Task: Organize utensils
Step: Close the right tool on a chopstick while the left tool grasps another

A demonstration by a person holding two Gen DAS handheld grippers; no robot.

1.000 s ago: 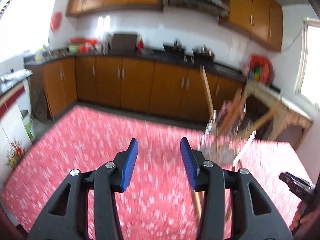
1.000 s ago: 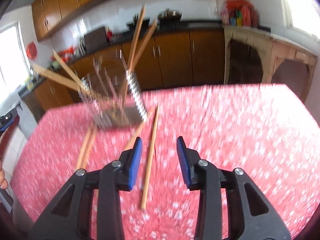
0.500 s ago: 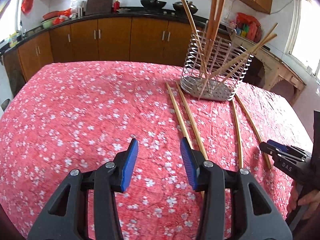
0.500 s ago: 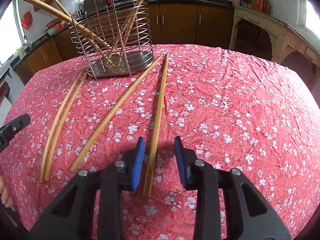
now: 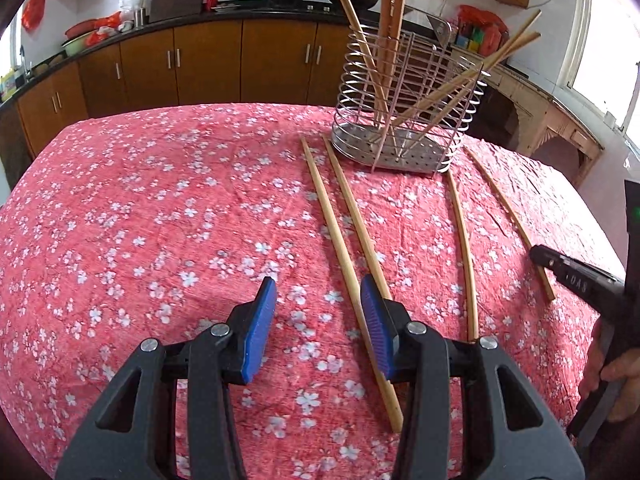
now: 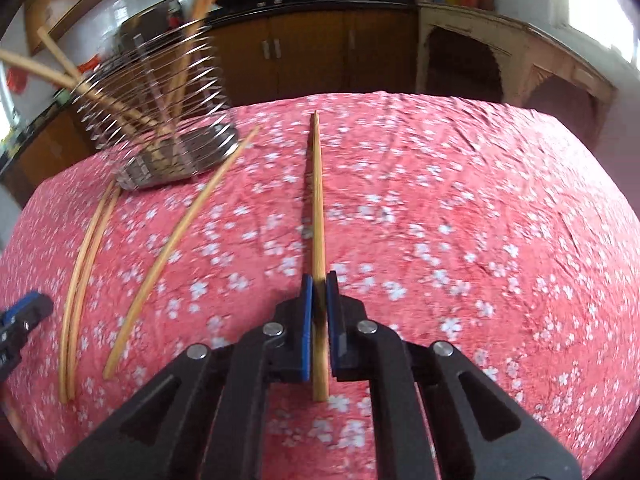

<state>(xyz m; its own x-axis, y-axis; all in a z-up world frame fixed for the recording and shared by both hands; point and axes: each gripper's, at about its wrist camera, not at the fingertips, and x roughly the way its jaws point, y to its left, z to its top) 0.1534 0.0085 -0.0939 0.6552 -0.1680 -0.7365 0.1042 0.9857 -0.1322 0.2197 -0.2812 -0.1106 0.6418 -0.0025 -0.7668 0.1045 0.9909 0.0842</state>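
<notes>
A wire utensil holder [image 5: 404, 112] stands on the red floral tablecloth [image 5: 160, 220] with several wooden chopsticks leaning in it; it also shows in the right wrist view [image 6: 160, 120]. Loose chopsticks lie on the cloth: a pair [image 5: 348, 236] in front of the holder and two more [image 5: 464, 248] to the right. My left gripper [image 5: 318, 320] is open and empty, low over the cloth beside the pair. My right gripper [image 6: 319, 304] is shut on a chopstick [image 6: 317, 200] near its close end; the stick points straight ahead. Three other chopsticks [image 6: 176, 240] lie to its left.
Brown kitchen cabinets and a dark counter [image 5: 200, 56] with pots run behind the table. A wooden side table [image 6: 500, 60] stands at the back right. The table's edges curve away on all sides.
Both grippers came down from a raised, blurred view to the table. My right gripper moved over the right-hand chopstick and closed on it. My left gripper stayed open.
</notes>
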